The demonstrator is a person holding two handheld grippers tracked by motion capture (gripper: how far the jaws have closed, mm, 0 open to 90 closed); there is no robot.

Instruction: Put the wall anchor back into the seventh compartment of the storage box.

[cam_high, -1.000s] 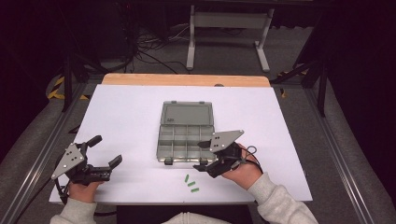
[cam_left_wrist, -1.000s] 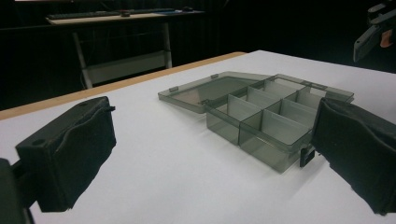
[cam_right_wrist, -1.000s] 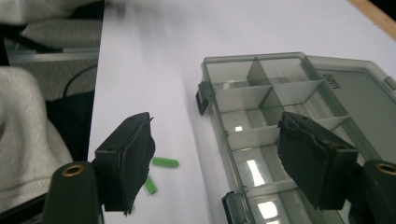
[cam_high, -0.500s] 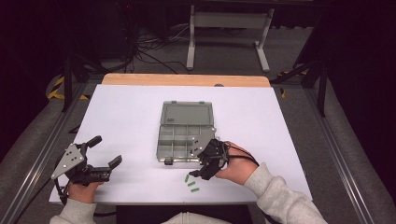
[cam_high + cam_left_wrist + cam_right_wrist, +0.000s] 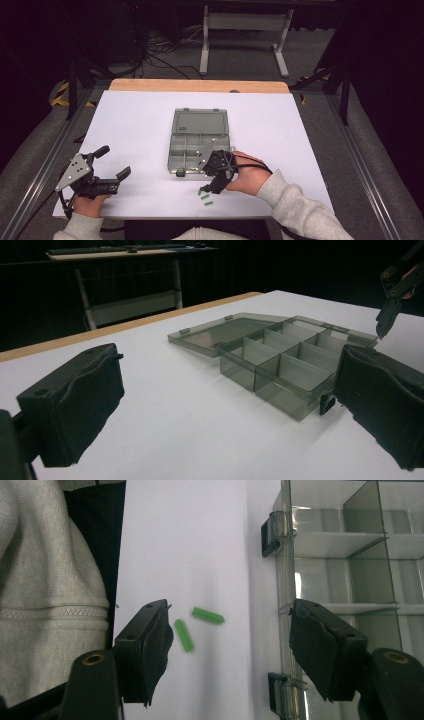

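the right gripper (image 5: 204, 189) hung tipped down over the near edge of the table, its jaws spread wide and holding nothing — in the right gripper view (image 5: 227, 645) two green plugs (image 5: 184, 635) lay on the white between those jaws, one just beside the left pad, the other (image 5: 208, 615) a little farther up. from above, three green plugs (image 5: 205, 197) sat in a loose row just in front of the box, the gripper's tips right at the first of them. the left gripper (image 5: 114, 162) rested low at the near left corner, well apart from all that, jaws also wide and empty — its own view (image 5: 225, 405) looked between the two black pads toward the box. the smoky clear compartment box (image 5: 199, 142) stood mid-table, lid laid flat open behind it, its compartments showing nothing inside that i could make out. white table top (image 5: 140, 125), wooden strip (image 5: 200, 85) along the far edge, grey sleeve (image 5: 295, 205) at the right.
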